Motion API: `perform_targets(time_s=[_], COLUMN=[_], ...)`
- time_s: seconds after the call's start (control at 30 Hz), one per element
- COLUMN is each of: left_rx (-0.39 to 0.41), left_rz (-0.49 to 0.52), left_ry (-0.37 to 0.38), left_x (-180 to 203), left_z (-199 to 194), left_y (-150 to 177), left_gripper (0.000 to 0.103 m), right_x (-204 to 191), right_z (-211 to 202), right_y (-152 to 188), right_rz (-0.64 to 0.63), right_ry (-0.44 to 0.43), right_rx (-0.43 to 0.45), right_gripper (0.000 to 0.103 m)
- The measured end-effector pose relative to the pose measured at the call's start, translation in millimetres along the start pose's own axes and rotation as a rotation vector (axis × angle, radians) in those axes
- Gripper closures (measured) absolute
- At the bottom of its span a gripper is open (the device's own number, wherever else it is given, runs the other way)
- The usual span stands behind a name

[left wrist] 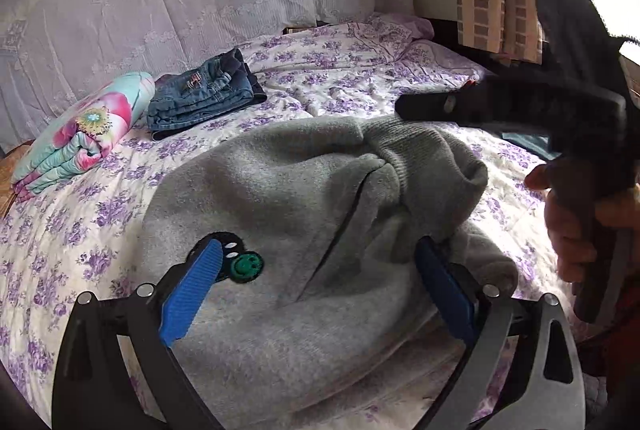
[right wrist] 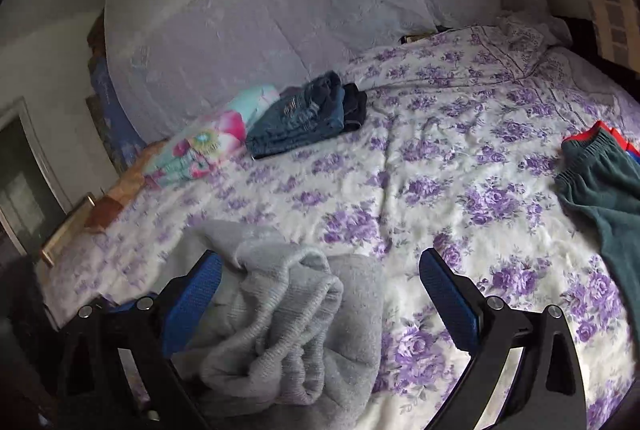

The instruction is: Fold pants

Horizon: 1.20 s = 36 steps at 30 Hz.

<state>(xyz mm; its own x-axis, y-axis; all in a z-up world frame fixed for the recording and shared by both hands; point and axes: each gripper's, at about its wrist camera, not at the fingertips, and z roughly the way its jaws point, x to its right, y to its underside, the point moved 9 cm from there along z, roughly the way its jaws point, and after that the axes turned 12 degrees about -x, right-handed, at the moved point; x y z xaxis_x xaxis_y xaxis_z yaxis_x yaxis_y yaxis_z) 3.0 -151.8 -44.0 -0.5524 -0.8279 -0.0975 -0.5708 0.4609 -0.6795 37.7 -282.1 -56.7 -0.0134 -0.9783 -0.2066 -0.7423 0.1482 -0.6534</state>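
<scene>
The grey pants (left wrist: 288,214) lie bunched on the bed (left wrist: 352,86), with a ribbed cuff (left wrist: 424,154) folded over on top and a green smiley patch (left wrist: 247,266) showing on the near cloth. In the left wrist view they fill the space between and ahead of the left gripper (left wrist: 318,262), whose blue fingers (left wrist: 192,290) stand wide apart. The patch sits just inside the left finger; the right finger touches or nearly touches a fold of the cloth, but nothing is clamped.

In the right wrist view the pants (right wrist: 280,326) lie heaped between the fingers of the right gripper (right wrist: 320,270), nearer the left finger (right wrist: 192,302), with their ribbed edges piled in loops. Those fingers are spread wide too and pinch nothing; the right finger is over bare bedspread.

From the left view, the right gripper (left wrist: 424,106) shows blurred beyond the cuff, to the right of the fingers, held by a hand (left wrist: 576,222).

Far ahead and left of both pairs of fingers, folded jeans (right wrist: 304,118) lie beside a folded floral blanket (right wrist: 208,146). Green pants (right wrist: 600,190) lie off to the right of the right gripper.
</scene>
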Motion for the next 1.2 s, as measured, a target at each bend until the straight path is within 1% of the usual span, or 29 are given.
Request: perform_targets(time_s=[0.03,0.07,0.1,0.13,0.17,0.2,0.23,0.27,0.3,0.33,0.4,0.43,0.47,0.5,0.57,0.6,0.63,0.67,0.7,0.73,0.77,0.8,0.83,0.9,0.97,1.0,1.07,1.13,1.2], left_rx=[-0.016,-0.057,-0.088,-0.079,-0.071,-0.078,-0.08,-0.07,-0.045,-0.007,0.065,0.075,0.062,0.022,-0.104,-0.161,-0.184,-0.164,-0.171,-0.183,-0.18,-0.16,-0.13,-0.058,-0.007,-0.005,-0.037,-0.113,-0.125], left_rz=[-0.002,0.002,0.018,0.023,0.019,0.016,0.008,-0.002,-0.017,-0.039,-0.091,-0.123,-0.154,-0.18,-0.213,-0.217,-0.229,-0.275,-0.319,-0.335,-0.338,-0.345,-0.345,-0.316,-0.295,-0.283,-0.264,-0.255,-0.31], left_ry=[0.002,0.004,0.017,0.022,0.024,0.024,0.035,0.068,0.106,0.118,0.068,0.04,0.033,0.051,0.107,0.134,0.157,0.194,0.243,0.281,0.296,0.286,0.251,0.14,0.057,0.037,0.012,-0.005,0.054], left_x=[-3.6,-5.6,-4.9,-4.3,-4.1,-4.0,-4.3,-4.9,-7.0,-13.0,-35.8,-48.6,-59.1,-66.4,-67.6,-63.2,-60.2,-61.0,-62.9,-63.9,-65.5,-68.3,-70.8,-76.5,-79.1,-79.8,-79.6,-80.3,-85.8], left_z=[4.5,14.3,23.9,26.0,24.4,22.2,18.3,11.2,0.5,-12.2,-32.9,-37.0,-36.3,-28.5,-0.6,13.5,22.7,23.6,23.7,23.2,20.7,15.3,7.6,-10.3,-25.0,-26.4,-18.5,4.7,15.2], left_y=[4.7,11.2,17.1,19.8,20.1,19.3,18.5,18.1,17.4,16.4,14.2,14.3,16.8,21.6,40.2,51.9,64.6,72.2,76.6,77.7,77.4,76.3,74.5,66.8,60.4,58.4,60.4,70.9,78.8], left_gripper=[0.007,0.006,0.006,0.005,0.005,0.005,0.006,0.006,0.006,0.006,0.006,0.005,0.005,0.005,0.005,0.005,0.005,0.005,0.005,0.005,0.005,0.005,0.005,0.005,0.005,0.005,0.005,0.004,0.004], right_x=[12.1,24.5,33.3,37.0,34.3,30.1,25.8,22.3,19.3,15.4,4.5,-1.4,-7.1,-10.6,-6.0,-1.8,3.6,10.0,12.4,10.9,4.9,-4.2,-17.6,-51.8,-89.7,-106.9,-135.3,-145.8,-134.8], right_z=[17.2,32.4,44.3,44.2,38.3,31.3,22.6,11.5,-1.3,-15.1,-40.2,-46.3,-46.4,-39.6,-6.0,5.8,10.5,10.1,9.5,4.4,-3.2,-13.7,-25.8,-48.0,-53.9,-50.4,-32.2,4.0,57.3], right_y=[4.6,8.8,14.6,17.1,17.0,17.1,16.7,16.3,16.0,15.2,14.7,15.3,17.6,21.2,35.3,42.8,46.0,47.6,48.3,45.9,42.3,35.4,25.9,4.1,-14.7,-22.5,-31.0,-33.2,-26.0], right_rz=[0.021,0.075,0.161,0.205,0.184,0.153,0.125,0.104,0.091,0.076,0.035,0.012,-0.015,-0.039,-0.067,-0.051,0.004,0.065,0.086,0.075,0.048,0.011,-0.033,-0.112,-0.185,-0.219,-0.273,-0.315,-0.33], right_ry=[0.015,-0.039,-0.169,-0.229,-0.21,-0.163,-0.121,-0.086,-0.064,-0.052,-0.052,-0.053,-0.049,-0.029,0.061,0.04,-0.038,-0.107,-0.126,-0.109,-0.075,-0.039,-0.025,-0.071,-0.121,-0.127,-0.103,-0.023,0.084], right_rx=[-0.019,-0.045,-0.104,-0.12,-0.103,-0.075,-0.043,-0.012,0.021,0.057,0.116,0.123,0.11,0.078,-0.035,-0.058,-0.081,-0.1,-0.106,-0.084,-0.052,-0.014,0.031,0.104,0.111,0.098,0.059,-0.013,-0.136], right_gripper=[0.004,0.003,0.003,0.003,0.003,0.003,0.004,0.004,0.004,0.004,0.004,0.004,0.004,0.004,0.004,0.004,0.003,0.003,0.003,0.003,0.003,0.003,0.004,0.004,0.004,0.004,0.004,0.004,0.004])
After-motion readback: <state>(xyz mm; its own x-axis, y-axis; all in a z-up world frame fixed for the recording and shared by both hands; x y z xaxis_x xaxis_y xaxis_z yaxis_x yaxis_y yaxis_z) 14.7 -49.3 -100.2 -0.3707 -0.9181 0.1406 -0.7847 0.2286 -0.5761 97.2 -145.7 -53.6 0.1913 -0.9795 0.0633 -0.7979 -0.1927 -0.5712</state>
